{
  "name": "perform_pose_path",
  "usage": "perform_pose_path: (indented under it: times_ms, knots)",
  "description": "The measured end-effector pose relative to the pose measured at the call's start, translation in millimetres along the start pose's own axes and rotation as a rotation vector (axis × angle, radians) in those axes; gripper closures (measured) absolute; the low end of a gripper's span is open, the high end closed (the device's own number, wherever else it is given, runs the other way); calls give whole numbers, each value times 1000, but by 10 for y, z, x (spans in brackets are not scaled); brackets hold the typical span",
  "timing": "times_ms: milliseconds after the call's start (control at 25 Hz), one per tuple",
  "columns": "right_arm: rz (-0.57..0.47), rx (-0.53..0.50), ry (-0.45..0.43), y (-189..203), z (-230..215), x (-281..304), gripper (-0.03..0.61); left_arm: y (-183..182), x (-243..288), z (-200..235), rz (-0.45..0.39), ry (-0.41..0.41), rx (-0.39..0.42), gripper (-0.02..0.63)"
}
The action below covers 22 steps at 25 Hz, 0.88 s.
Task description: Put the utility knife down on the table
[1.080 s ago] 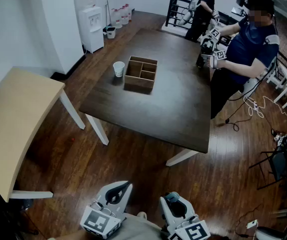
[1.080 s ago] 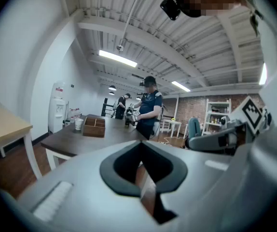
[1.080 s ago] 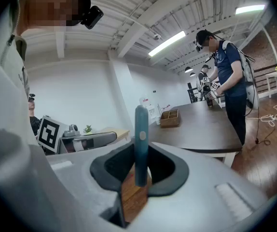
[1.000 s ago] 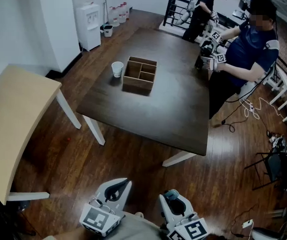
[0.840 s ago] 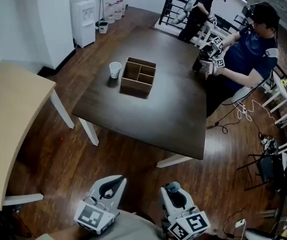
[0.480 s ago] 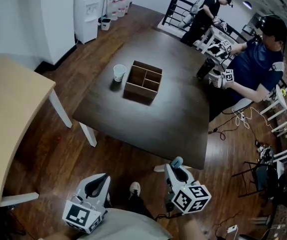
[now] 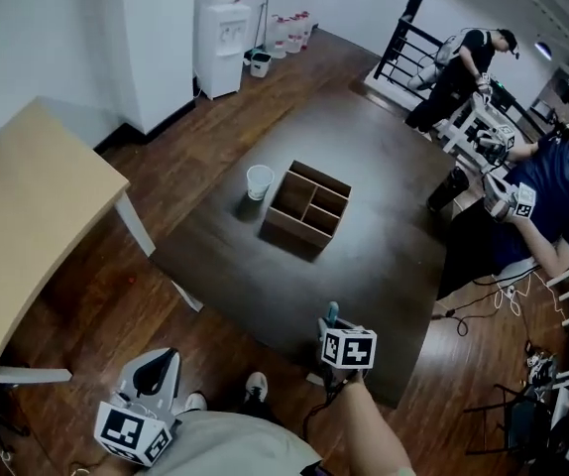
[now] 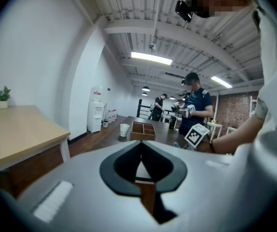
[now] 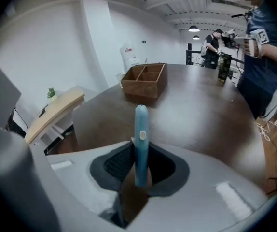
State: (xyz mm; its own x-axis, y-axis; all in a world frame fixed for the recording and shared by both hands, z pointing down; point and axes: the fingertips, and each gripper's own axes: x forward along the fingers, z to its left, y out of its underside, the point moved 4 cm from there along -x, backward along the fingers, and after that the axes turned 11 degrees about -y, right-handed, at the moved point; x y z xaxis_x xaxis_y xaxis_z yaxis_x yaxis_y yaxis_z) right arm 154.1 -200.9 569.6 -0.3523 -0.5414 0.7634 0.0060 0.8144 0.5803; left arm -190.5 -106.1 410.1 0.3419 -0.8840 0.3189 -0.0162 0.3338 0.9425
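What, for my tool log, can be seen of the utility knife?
The utility knife is a slim light-blue handle, plastic by its look, with a small pale slider button and a rounded end; no blade shows. The right gripper is shut on its rear part, and it points toward the wooden box, over the dark table.

utility knife point(image 7: 332, 311) mostly hidden, side table point(image 7: 29, 216) cropped

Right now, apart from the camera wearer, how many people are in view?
2. A person in a blue shirt stands at the dark table's right side; a person in black bends near the railing beyond its far end. Others may be hidden.
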Motion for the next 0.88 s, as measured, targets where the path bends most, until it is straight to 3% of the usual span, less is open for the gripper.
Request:
perform_pose_path:
  times_ms: [200,360,560,880]
  knots:
    - [172,-148,37,-102,-181,342,500,-108,256,-258,22,-32,22,609]
    - [213,-211,35,-98,-220,431,500,-182,396,-353,34,-51,32,609]
    - [177,-195,-3,-83,-249,431,473,-247,561,-456,37,-36,52,609]
    - [-4,-57,27,-151,-443,72,451,-292,694,-568,34,35,57,609]
